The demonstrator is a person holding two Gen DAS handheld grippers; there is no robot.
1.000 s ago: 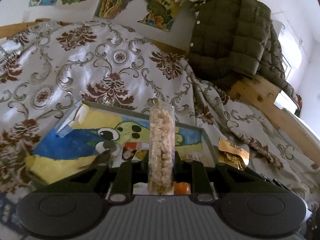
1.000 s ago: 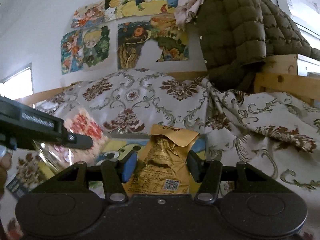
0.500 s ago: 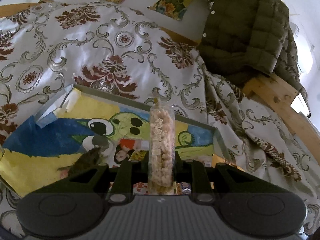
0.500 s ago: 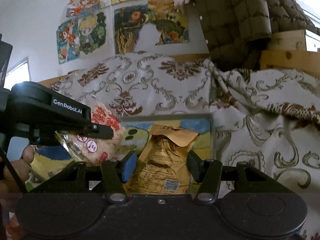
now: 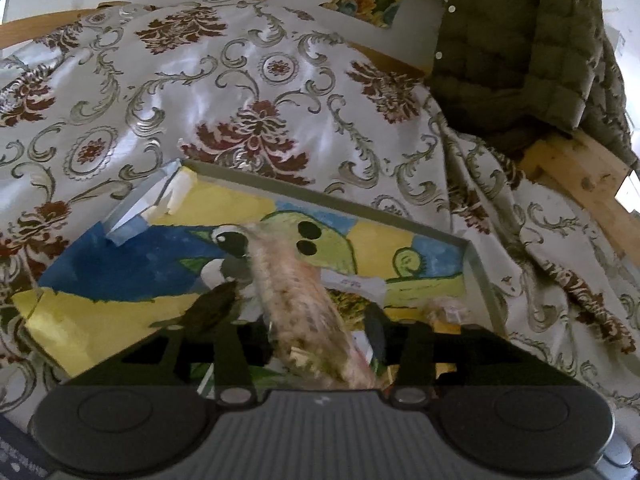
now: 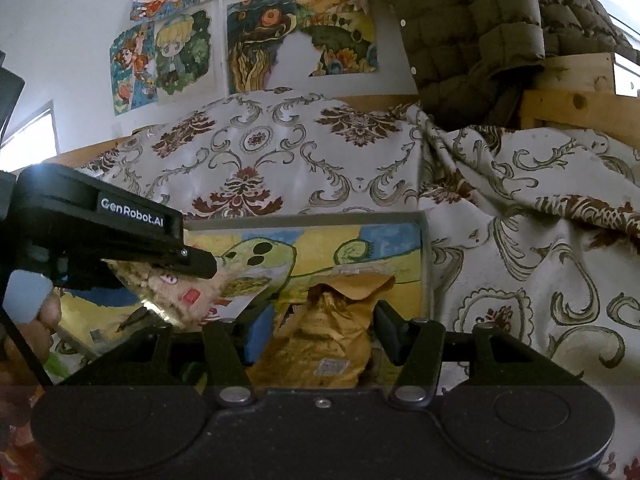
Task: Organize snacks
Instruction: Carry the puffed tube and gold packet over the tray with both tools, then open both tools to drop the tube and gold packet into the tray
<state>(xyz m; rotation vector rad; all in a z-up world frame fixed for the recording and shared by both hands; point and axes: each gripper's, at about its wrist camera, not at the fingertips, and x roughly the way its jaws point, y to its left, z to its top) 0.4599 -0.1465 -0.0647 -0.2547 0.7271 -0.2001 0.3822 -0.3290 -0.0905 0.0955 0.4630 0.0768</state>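
In the left wrist view a clear bag of puffed snack (image 5: 296,300) leans over, blurred, between the jaws of my left gripper (image 5: 296,316). Those jaws are opening and stand apart from the bag on both sides. Below it lies a grey-rimmed tray (image 5: 476,280) lined with a painted cartoon picture. In the right wrist view my right gripper (image 6: 322,332) is shut on a gold foil pouch (image 6: 328,348), held over the tray's (image 6: 424,248) near right part. The left gripper (image 6: 120,232) shows there at the left, with the snack bag (image 6: 180,292) under its finger.
A cream cloth with brown and silver scrolls (image 5: 256,92) covers the surface around the tray. A green quilted jacket (image 5: 520,48) hangs over a wooden frame (image 5: 580,168) at the right. Other small packets (image 5: 440,312) lie in the tray's near right corner. Posters (image 6: 260,44) cover the wall.
The left jaws have spread and let the snack bag go; it has tipped from upright toward the tray. Both grippers came lower over the tray. The right grip on the gold pouch is unchanged.
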